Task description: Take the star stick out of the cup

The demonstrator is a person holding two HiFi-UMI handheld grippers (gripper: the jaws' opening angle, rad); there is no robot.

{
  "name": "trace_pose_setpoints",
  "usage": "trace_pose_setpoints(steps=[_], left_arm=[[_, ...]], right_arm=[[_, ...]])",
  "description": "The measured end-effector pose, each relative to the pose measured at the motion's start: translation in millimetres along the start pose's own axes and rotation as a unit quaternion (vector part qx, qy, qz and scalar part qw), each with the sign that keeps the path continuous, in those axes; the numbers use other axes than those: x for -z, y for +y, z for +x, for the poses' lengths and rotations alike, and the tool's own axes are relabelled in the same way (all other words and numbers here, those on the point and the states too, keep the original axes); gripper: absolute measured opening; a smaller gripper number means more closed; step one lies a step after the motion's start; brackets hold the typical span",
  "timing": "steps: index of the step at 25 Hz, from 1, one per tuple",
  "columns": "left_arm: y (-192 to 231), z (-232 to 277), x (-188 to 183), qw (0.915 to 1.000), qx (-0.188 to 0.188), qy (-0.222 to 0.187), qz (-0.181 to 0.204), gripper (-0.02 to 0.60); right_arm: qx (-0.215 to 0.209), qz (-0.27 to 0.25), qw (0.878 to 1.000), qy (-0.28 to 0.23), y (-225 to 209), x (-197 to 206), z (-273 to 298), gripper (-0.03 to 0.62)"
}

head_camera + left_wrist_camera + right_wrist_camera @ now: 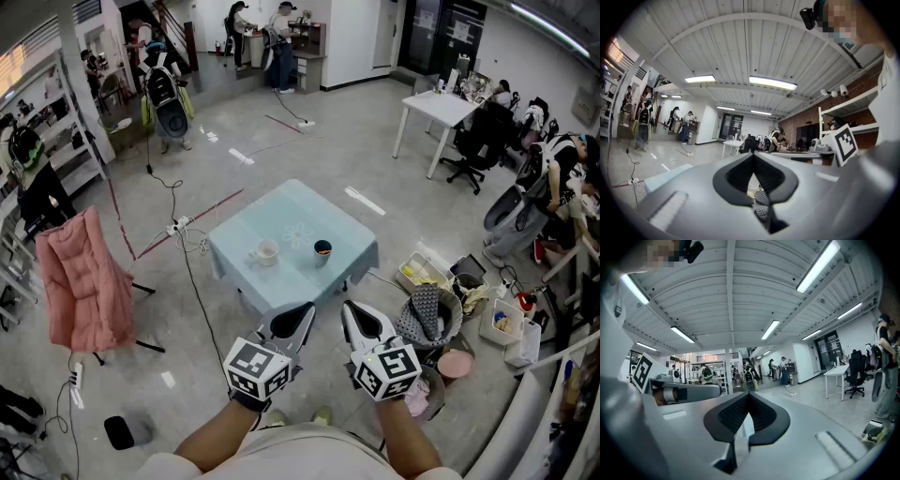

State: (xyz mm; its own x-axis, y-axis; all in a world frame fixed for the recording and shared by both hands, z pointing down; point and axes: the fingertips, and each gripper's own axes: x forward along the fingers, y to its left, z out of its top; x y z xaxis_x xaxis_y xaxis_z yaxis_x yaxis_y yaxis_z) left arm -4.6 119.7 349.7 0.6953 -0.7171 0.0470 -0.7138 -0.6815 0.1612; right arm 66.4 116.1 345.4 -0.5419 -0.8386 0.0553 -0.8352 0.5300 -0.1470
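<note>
two grippers up front – the left gripper [302, 312] and the right gripper [349, 311] – with one marker cube [255, 367] on each; one pale blue table [291, 202] carrying two cups, a white cup [265, 251] and a dark cup [322, 248]; one white desk [441, 106] further back; one black office chair [466, 150] by that desk; one pink padded chair [82, 281] off to the left; two people [281, 33] standing at the far counter [309, 45]; more folk round the edges than i can count

Worktop [281, 211] with pale blue cloth stands mid-floor; pink cover [80, 281] draped on a stand well to its left; power strip [178, 226] on floor between them; basket [427, 319] near its right; white desk [439, 108] farther back.
</note>
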Motion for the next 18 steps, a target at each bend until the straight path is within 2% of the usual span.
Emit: trace_pose_setpoints(steps=[11, 18], left_arm=[[-9.6, 3.1, -6.9, 1.0, -0.006, -0.006, 0.0, 0.005], [-4.0, 10.4, -6.0, 0.9998, -0.018, -0.013, 0.003, 0.005]], right_arm=[[-0.002, 0.0, 1.0, 0.001, -6.2, -5.8, -10.2, 0.011], [-0.019, 0.016, 0.999, -0.02, -19.6, -12.0, -9.9, 0.012]])
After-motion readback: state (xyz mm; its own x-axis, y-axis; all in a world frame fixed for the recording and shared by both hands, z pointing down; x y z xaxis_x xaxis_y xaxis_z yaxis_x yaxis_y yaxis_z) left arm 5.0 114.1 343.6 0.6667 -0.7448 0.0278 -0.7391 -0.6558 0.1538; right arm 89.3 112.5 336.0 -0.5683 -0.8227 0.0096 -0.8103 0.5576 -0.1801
